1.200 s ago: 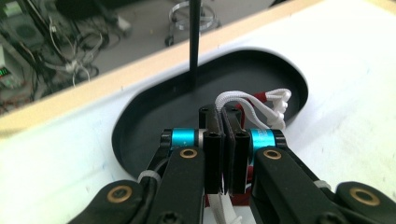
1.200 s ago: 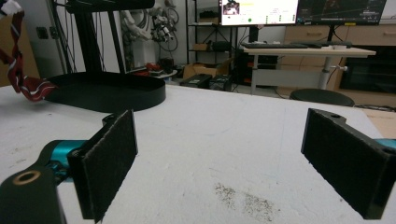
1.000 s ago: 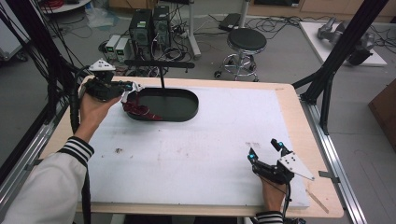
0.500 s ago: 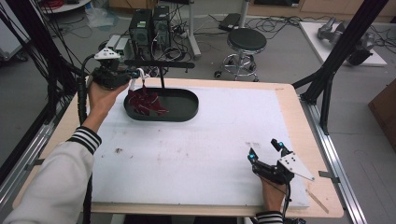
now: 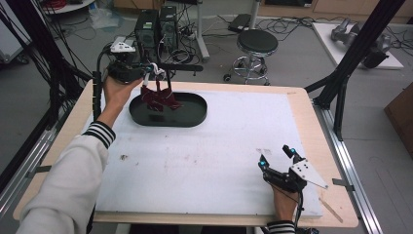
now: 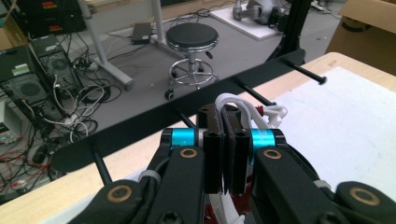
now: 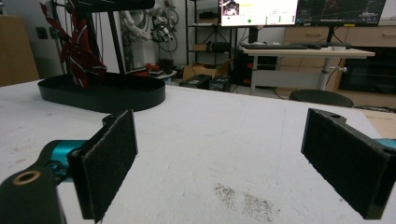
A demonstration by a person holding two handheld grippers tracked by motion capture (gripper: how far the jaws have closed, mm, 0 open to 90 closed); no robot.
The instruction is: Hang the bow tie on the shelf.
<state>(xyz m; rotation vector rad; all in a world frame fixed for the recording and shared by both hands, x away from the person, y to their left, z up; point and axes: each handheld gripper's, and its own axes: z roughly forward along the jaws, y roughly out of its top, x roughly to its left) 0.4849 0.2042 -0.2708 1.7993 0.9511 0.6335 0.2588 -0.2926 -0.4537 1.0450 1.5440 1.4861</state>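
- White foam sheet covers a light wooden table; around it lie a grey floor, a black round stool and tangled cables.
- Black oval tray, the base of a black rack with a horizontal bar, stands at the sheet's far left.
- Dark red cloth with a white cord hangs above that tray, its lower end reaching into it (the cloth also shows far off in the right gripper view).
- Left gripper, held up just left of the tray beside the bar, has its jaws pressed together on the white cord.
- Right gripper rests on the sheet well apart from the tray, near the right front corner, jaws spread wide with nothing between them.
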